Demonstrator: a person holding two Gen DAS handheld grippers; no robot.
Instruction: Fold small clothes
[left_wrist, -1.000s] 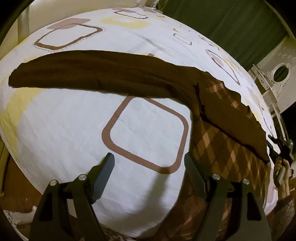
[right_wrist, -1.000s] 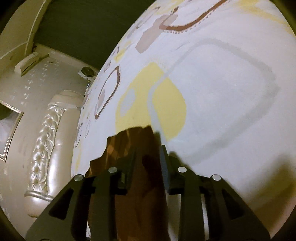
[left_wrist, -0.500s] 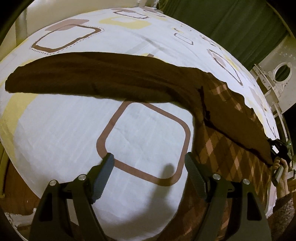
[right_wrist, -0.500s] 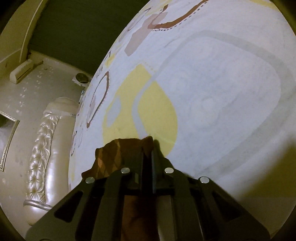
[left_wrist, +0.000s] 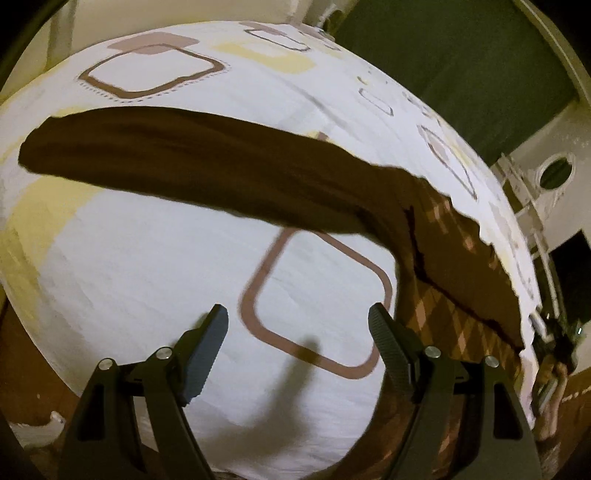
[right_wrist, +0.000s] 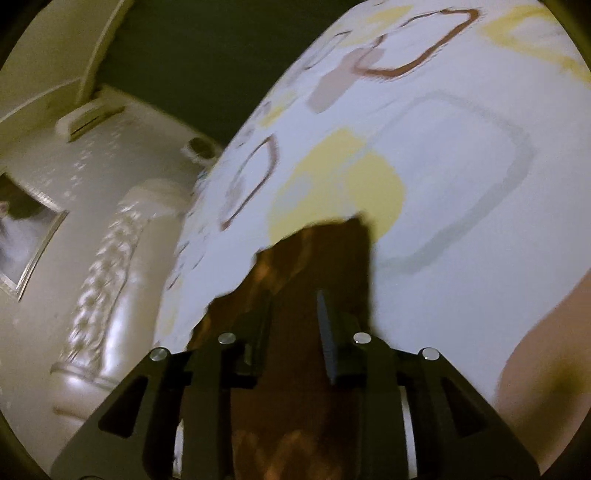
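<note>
Hovering wide over the bedsheet (left_wrist: 147, 258), left gripper (left_wrist: 297, 325) (empty); right gripper (right_wrist: 295, 317) parted around the brown garment (right_wrist: 317, 258).

Ahead of my left gripper (left_wrist: 297, 328), fingers spread wide and holding nothing, lies a bare stretch of patterned bedsheet (left_wrist: 147, 266) with room to pass, closed off at the far side by the long dark sleeve (left_wrist: 192, 166) of the brown garment (left_wrist: 454, 266), whose diamond-patterned body lies along the right. My right gripper (right_wrist: 293, 321) has the garment's corner (right_wrist: 321, 251) lying between its parted fingers, open sheet (right_wrist: 461, 206) stretching beyond and to the right of it. To its left the bed ends at a tufted cream headboard (right_wrist: 107, 280), which bars that side.
</note>
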